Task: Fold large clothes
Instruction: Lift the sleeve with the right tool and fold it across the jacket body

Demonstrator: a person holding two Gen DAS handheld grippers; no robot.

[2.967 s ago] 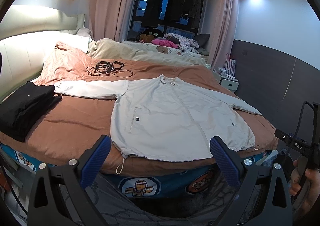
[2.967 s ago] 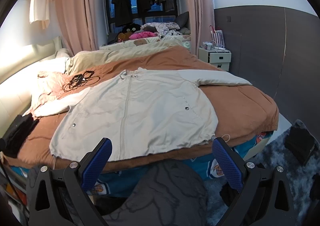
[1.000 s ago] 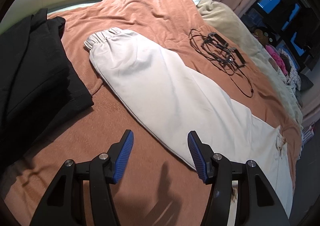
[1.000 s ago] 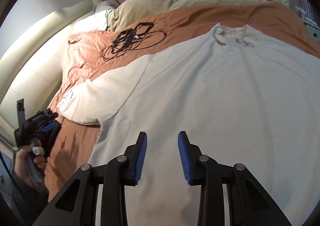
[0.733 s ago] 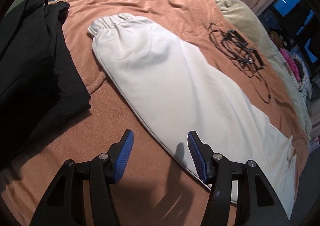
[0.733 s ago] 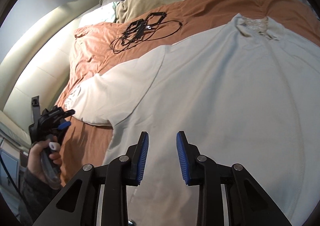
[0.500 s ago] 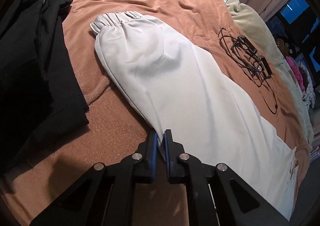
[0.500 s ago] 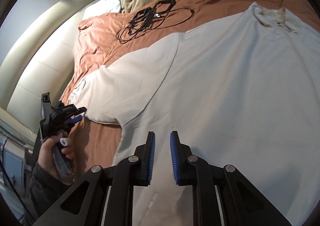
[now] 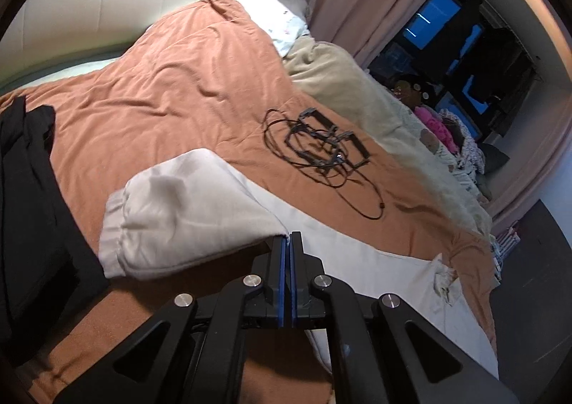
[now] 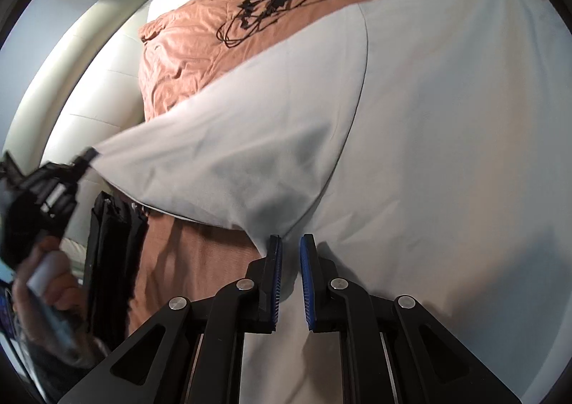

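A pale grey jacket (image 10: 447, 125) lies spread on a bed with a rust-orange cover (image 9: 171, 89). My left gripper (image 9: 289, 238) is shut on the lower edge of the jacket's sleeve (image 9: 186, 211) and holds it lifted; the gathered cuff hangs to the left. In the right wrist view the left gripper (image 10: 87, 155) shows at the far left with the raised sleeve (image 10: 250, 139) stretched from it. My right gripper (image 10: 290, 243) sits over the jacket at the armpit, jaws nearly closed with a narrow gap; whether cloth is pinched is unclear.
A tangle of black cables (image 9: 321, 146) lies on the cover beyond the sleeve. Folded black clothes (image 9: 25, 211) sit at the left edge of the bed. A beige duvet (image 9: 357, 93) and toys lie further back, near the curtains and window.
My left gripper closed on the sleeve edge and lifted it, so the cuff now hangs folded over. My right gripper narrowed and moved down to the armpit seam.
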